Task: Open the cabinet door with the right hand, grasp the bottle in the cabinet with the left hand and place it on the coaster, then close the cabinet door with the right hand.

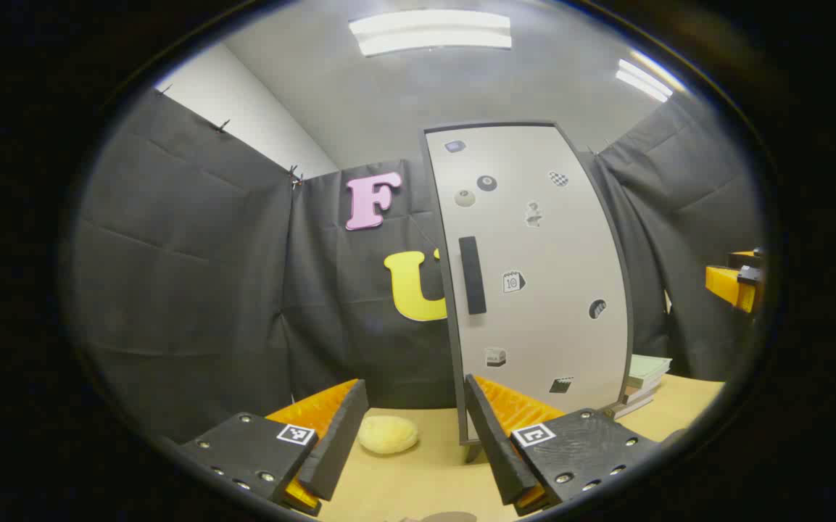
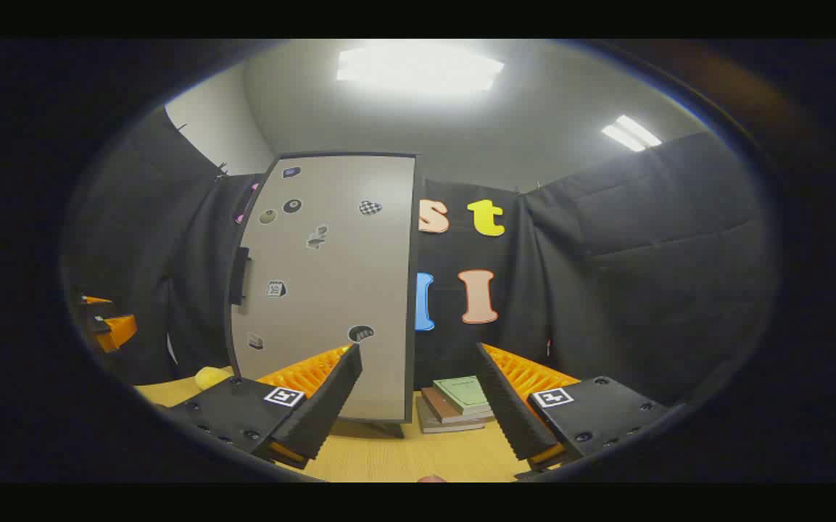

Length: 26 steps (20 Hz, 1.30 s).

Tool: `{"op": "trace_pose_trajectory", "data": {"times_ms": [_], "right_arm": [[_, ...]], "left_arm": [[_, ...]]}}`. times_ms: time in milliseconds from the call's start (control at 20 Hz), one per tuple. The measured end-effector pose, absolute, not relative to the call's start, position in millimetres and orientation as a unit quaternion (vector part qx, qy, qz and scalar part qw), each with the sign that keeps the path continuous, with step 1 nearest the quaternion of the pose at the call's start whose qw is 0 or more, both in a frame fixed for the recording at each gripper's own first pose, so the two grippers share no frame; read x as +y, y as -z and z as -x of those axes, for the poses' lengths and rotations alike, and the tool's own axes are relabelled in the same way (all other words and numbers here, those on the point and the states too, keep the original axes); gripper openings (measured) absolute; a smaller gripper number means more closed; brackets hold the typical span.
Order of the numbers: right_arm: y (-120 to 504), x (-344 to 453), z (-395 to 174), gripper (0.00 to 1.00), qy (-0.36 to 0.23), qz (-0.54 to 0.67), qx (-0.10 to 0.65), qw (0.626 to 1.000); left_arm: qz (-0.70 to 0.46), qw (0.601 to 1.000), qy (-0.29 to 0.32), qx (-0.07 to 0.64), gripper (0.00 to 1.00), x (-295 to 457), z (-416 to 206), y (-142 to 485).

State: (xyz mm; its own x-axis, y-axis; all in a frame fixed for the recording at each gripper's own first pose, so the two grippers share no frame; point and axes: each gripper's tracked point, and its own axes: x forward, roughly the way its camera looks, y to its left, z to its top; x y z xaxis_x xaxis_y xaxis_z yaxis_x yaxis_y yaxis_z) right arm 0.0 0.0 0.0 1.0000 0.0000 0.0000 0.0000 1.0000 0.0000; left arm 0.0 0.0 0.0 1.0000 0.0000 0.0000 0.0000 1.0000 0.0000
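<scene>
**Both grippers held apart before the shut cabinet**

The left gripper (image 1: 410, 442) holds its two fingers wide apart with nothing between them. Past its right finger stands the tall pale grey cabinet door (image 1: 534, 283), shut, with a dark vertical handle (image 1: 472, 275) and small stickers; one looks like a calendar page, but its writing is too small to read. Between the fingers, farther off, a pale yellow rounded lump (image 1: 387, 433) lies on the light wooden table (image 1: 418, 478).

The right gripper (image 2: 418, 406) is also spread open and empty. Between its fingers a stack of books (image 2: 457, 404) with a green cover on top lies beside the door. Black cloth walls enclose the booth, under ceiling lamps (image 1: 431, 32).
</scene>
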Motion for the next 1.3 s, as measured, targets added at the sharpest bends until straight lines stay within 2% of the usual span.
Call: {"op": "trace_pose_trajectory", "data": {"times_ms": [100,150,200,650,700,750,850,900,1000,1050,1100,1300], "right_arm": [[0,-2,0,0.97,0.002,-0.001,0.0,1.0],[1,-3,0,0.98,0.002,-0.001,0.001,1.0],[2,-4,0,0.97,0.002,-0.001,0.002,1.0],[7,-9,0,0.98,-0.002,-0.004,0.004,1.0],[7,-9,0,0.97,-0.003,-0.005,0.004,1.0],[7,-10,0,0.97,-0.002,-0.006,0.005,1.0],[7,-11,0,0.97,-0.003,-0.007,0.005,1.0],[6,-12,0,0.98,-0.001,-0.004,0.004,1.0],[1,-10,-1,0.97,-0.004,0.005,-0.005,1.0],[-1,-8,-2,0.97,-0.009,0.007,-0.009,1.0],[-2,-6,-4,0.97,-0.015,0.009,-0.011,1.0],[1,2,-11,0.98,-0.038,-0.009,0.005,0.999]], "left_arm": [[0.001,1.0,0.002,-0.002,0.8,-3,1,-1],[0.002,1.0,0.004,-0.003,0.83,-5,2,-1],[0.001,1.0,0.004,-0.003,0.8,-6,3,-1],[-0.003,1.0,-0.002,-0.006,0.8,-6,3,-4],[-0.004,1.0,-0.003,-0.006,0.83,-7,3,-5],[-0.006,1.0,-0.003,-0.007,0.8,-7,4,-5],[-0.007,1.0,-0.003,-0.007,0.8,-8,5,-7],[-0.005,1.0,-0.004,-0.006,0.83,-8,5,-6],[-0.002,1.0,-0.011,-0.002,0.8,-9,6,-5],[-0.002,1.0,-0.016,-0.001,0.83,-8,8,-5],[-0.003,1.0,-0.021,-0.001,0.8,-8,8,-6],[-0.015,0.999,-0.047,-0.004,0.8,-2,19,-9]]}}
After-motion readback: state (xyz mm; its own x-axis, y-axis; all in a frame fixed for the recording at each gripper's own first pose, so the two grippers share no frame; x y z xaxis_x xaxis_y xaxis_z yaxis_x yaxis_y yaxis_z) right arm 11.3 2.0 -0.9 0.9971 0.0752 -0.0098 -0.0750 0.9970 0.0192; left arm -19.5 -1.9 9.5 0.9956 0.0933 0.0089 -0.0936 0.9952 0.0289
